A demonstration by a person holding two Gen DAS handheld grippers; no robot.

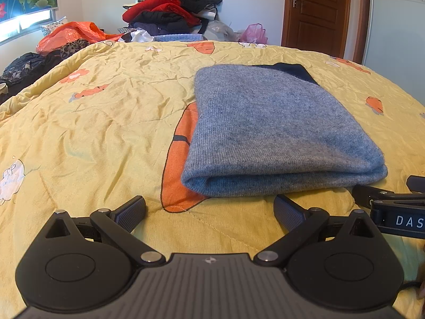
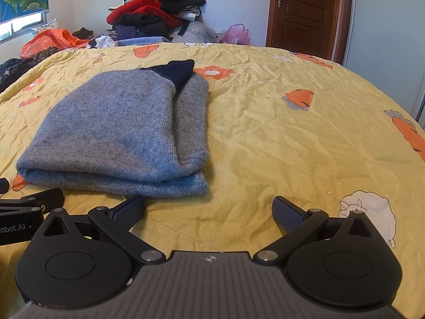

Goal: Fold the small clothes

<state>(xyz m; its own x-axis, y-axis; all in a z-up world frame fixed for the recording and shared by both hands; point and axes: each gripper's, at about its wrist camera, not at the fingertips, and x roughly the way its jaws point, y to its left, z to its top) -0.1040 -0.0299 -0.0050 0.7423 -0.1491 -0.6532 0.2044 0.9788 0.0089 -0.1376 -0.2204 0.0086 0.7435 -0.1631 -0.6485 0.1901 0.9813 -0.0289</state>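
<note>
Grey knit sweater (image 1: 268,133) lies folded in a compact bundle on the bed quilt (image 1: 93,133), at 1 o'clock of the left gripper (image 1: 209,210) and 11 o'clock of the right gripper (image 2: 208,210), both fingers spread wide and empty; folding judged essentially complete.

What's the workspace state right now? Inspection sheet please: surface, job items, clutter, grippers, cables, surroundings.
Surface: yellow quilt with orange and white prints, wrinkled.
Job's things: grey knit garment folded into a flat bundle; its dark navy part shows at the far end.
Clutter: clothes pile, orange bag and pink bag beyond the quilt's far edge.
Grippers: left gripper open, empty, in front of the garment's near fold; right gripper open, empty, over bare quilt right of it.
Cables: nothing seen.
Surroundings: wooden door shut, window at left.
</note>
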